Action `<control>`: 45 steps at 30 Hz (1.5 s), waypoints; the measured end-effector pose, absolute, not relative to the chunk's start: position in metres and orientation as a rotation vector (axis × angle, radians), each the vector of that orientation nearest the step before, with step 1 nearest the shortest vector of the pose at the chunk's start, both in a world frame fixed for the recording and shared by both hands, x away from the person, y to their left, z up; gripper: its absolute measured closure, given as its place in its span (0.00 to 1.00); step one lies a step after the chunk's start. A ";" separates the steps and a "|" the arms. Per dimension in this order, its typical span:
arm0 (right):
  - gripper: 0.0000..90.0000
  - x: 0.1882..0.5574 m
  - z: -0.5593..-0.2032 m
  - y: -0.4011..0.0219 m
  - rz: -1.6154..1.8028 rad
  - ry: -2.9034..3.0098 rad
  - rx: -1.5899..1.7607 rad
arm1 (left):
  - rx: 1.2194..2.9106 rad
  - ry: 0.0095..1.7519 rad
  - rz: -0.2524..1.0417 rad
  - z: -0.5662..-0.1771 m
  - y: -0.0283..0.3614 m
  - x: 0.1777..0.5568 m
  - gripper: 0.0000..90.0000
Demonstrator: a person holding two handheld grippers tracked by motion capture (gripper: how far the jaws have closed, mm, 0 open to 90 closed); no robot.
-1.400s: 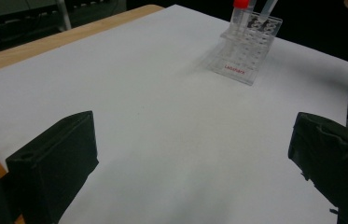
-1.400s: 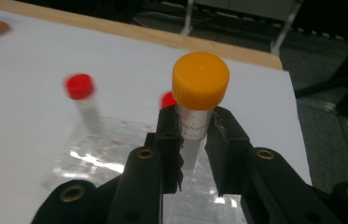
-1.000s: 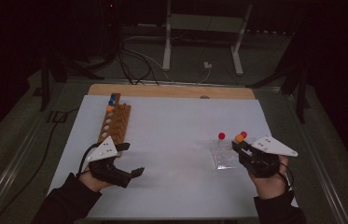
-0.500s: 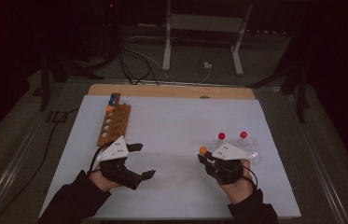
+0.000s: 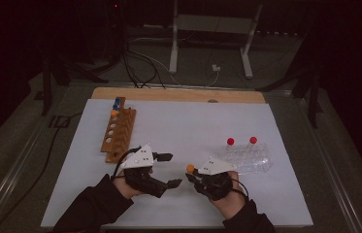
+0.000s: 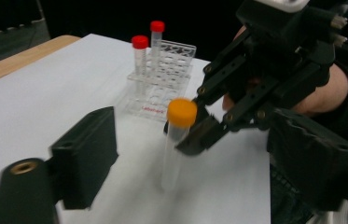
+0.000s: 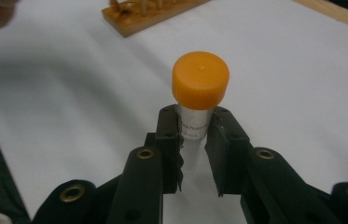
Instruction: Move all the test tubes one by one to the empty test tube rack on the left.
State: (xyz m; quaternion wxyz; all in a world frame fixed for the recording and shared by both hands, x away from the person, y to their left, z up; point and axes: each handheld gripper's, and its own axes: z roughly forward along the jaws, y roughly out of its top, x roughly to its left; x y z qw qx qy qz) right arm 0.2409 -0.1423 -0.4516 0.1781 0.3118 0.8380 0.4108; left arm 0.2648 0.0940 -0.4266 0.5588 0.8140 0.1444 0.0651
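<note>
The right gripper view shows faint print on the tube (image 7: 195,125) that the high view misses. It is a clear tube with an orange cap (image 7: 200,80), upright above the white table (image 5: 207,126), clamped below the cap by the right gripper (image 7: 194,133). The left gripper (image 6: 190,154), jaws just narrowing, brackets it untouched

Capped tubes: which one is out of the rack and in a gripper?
The orange-capped tube, clamped upright just below its cap by the right gripper. The two red-capped tubes stand in the clear rack on the table.
</note>
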 end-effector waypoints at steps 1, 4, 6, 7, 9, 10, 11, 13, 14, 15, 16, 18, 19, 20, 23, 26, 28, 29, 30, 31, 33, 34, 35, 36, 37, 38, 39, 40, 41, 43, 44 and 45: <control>0.83 0.240 -0.452 -0.141 1.163 2.375 0.878 | 1.919 0.338 0.151 -0.427 0.092 0.265 0.26; 0.83 0.240 -0.450 -0.139 1.174 2.380 0.867 | 1.918 0.335 0.160 -0.428 0.087 0.268 0.35; 0.83 0.239 -0.450 -0.139 1.177 2.383 0.862 | 1.921 0.332 0.171 -0.429 0.084 0.269 0.42; 0.83 0.239 -0.449 -0.138 1.179 2.384 0.861 | 1.920 0.325 0.169 -0.430 0.082 0.270 0.44; 0.83 0.238 -0.449 -0.138 1.182 2.386 0.857 | 1.921 0.318 0.179 -0.431 0.080 0.271 0.50; 0.83 0.238 -0.449 -0.138 1.183 2.387 0.858 | 1.922 0.313 0.174 -0.432 0.079 0.272 0.52; 0.83 0.238 -0.449 -0.138 1.183 2.386 0.856 | 1.926 0.308 0.177 -0.432 0.077 0.272 0.55; 0.83 0.238 -0.448 -0.138 1.186 2.386 0.857 | 1.937 0.302 0.184 -0.434 0.074 0.273 0.59; 0.83 0.238 -0.448 -0.138 1.187 2.386 0.856 | 1.941 0.300 0.186 -0.435 0.073 0.273 0.61; 0.83 0.238 -0.448 -0.138 1.186 2.386 0.855 | 1.946 0.292 0.183 -0.436 0.072 0.273 0.63; 0.83 0.238 -0.448 -0.138 1.187 2.388 0.855 | 1.954 0.288 0.191 -0.437 0.071 0.274 0.66; 0.83 0.237 -0.448 -0.138 1.185 2.390 0.853 | 1.965 0.283 0.197 -0.438 0.070 0.274 0.69; 0.83 0.237 -0.447 -0.138 1.186 2.389 0.851 | 1.969 0.284 0.201 -0.439 0.069 0.275 0.71; 0.83 0.237 -0.447 -0.138 1.187 2.391 0.853 | 1.969 0.278 0.198 -0.439 0.069 0.275 0.73; 0.83 0.238 -0.447 -0.138 1.185 2.390 0.855 | 1.973 0.268 0.205 -0.440 0.067 0.275 0.78; 0.83 0.238 -0.448 -0.138 1.182 2.392 0.860 | 1.981 0.266 0.207 -0.441 0.066 0.275 0.78; 0.83 0.239 -0.448 -0.139 1.182 2.395 0.860 | 1.976 0.268 0.202 -0.442 0.066 0.276 0.79; 0.83 0.239 -0.448 -0.139 1.183 2.394 0.863 | 1.975 0.268 0.202 -0.442 0.066 0.276 0.79; 0.83 0.239 -0.448 -0.139 1.184 2.396 0.862 | 1.976 0.267 0.206 -0.442 0.066 0.276 0.79; 0.83 0.239 -0.448 -0.139 1.185 2.395 0.861 | 1.977 0.268 0.206 -0.441 0.066 0.276 0.80; 0.83 0.239 -0.448 -0.139 1.191 2.392 0.857 | 1.972 0.266 0.204 -0.440 0.067 0.276 0.80; 0.82 0.239 -0.448 -0.140 1.203 2.386 0.854 | 1.965 0.272 0.201 -0.439 0.068 0.277 0.80; 0.81 0.239 -0.447 -0.141 1.214 2.382 0.853 | 1.964 0.277 0.202 -0.439 0.068 0.277 0.80; 0.77 0.238 -0.447 -0.141 1.219 2.373 0.858 | 1.964 0.282 0.208 -0.438 0.069 0.277 0.80; 0.73 0.238 -0.447 -0.142 1.219 2.358 0.853 | 1.966 0.287 0.219 -0.437 0.071 0.277 0.80; 0.70 0.238 -0.446 -0.143 1.219 2.351 0.849 | 1.964 0.292 0.233 -0.436 0.073 0.278 0.80; 0.65 0.238 -0.445 -0.145 1.233 2.334 0.853 | 1.962 0.300 0.236 -0.435 0.075 0.278 0.80; 0.61 0.237 -0.445 -0.147 1.243 2.323 0.861 | 1.959 0.309 0.243 -0.433 0.078 0.280 0.80; 0.57 0.238 -0.444 -0.149 1.261 2.316 0.863 | 1.951 0.321 0.257 -0.431 0.080 0.280 0.80; 0.52 0.237 -0.441 -0.153 1.280 2.298 0.867 | 1.937 0.342 0.275 -0.426 0.087 0.283 0.80; 0.49 0.237 -0.440 -0.155 1.295 2.289 0.868 | 1.935 0.348 0.288 -0.424 0.089 0.284 0.80; 0.45 0.237 -0.439 -0.156 1.302 2.281 0.872 | 1.927 0.358 0.302 -0.420 0.093 0.286 0.80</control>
